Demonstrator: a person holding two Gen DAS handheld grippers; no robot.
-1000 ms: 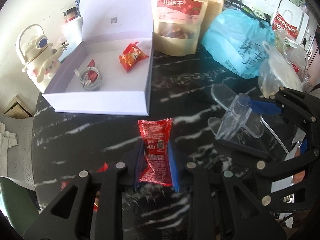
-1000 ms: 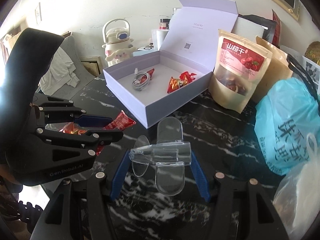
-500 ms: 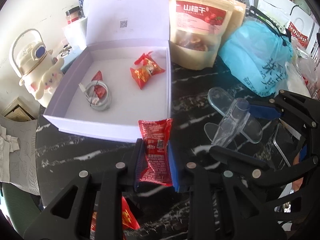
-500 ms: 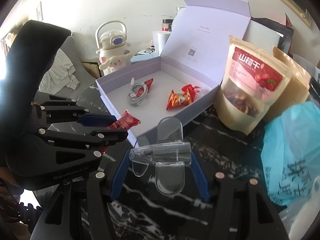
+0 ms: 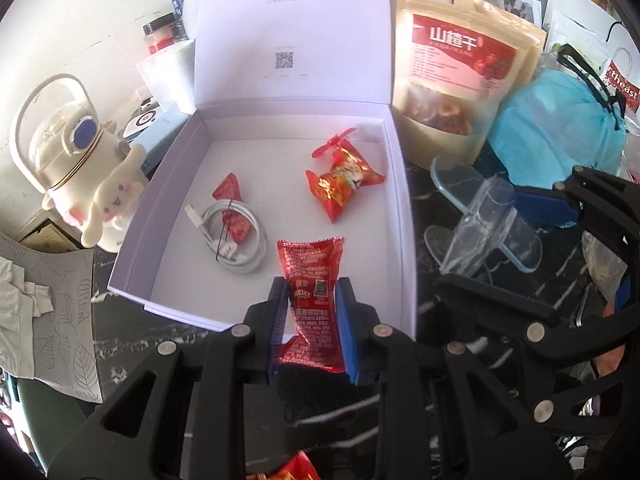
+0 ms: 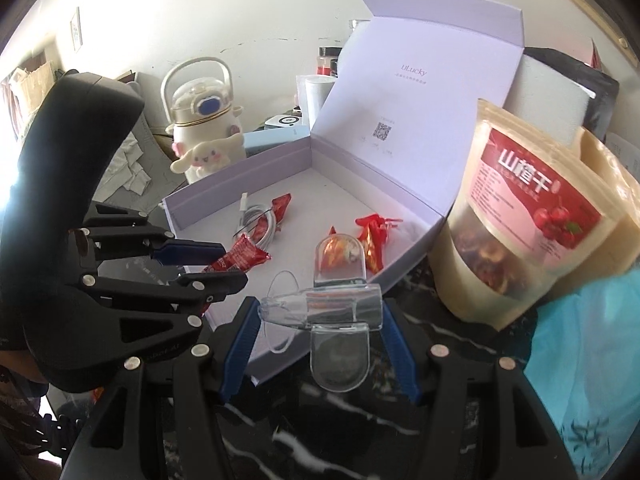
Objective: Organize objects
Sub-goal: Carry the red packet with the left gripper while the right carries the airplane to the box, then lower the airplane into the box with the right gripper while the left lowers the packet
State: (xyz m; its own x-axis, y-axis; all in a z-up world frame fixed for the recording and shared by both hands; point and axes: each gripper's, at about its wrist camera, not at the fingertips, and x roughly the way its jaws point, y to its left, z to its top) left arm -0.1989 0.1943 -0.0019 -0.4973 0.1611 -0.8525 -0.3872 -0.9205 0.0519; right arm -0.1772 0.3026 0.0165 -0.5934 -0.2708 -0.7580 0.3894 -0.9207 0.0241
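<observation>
The ketchup packet sits pinched in the left gripper over the box's near edge. Beside it, the right gripper clamps a clear stand above the box's corner.

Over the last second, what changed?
Both hand-held grippers advanced to the open white box: the left now holds its ketchup sachet over the box floor, the right brings the clear plastic piece to the rim. Grips and box contents unchanged.
</observation>
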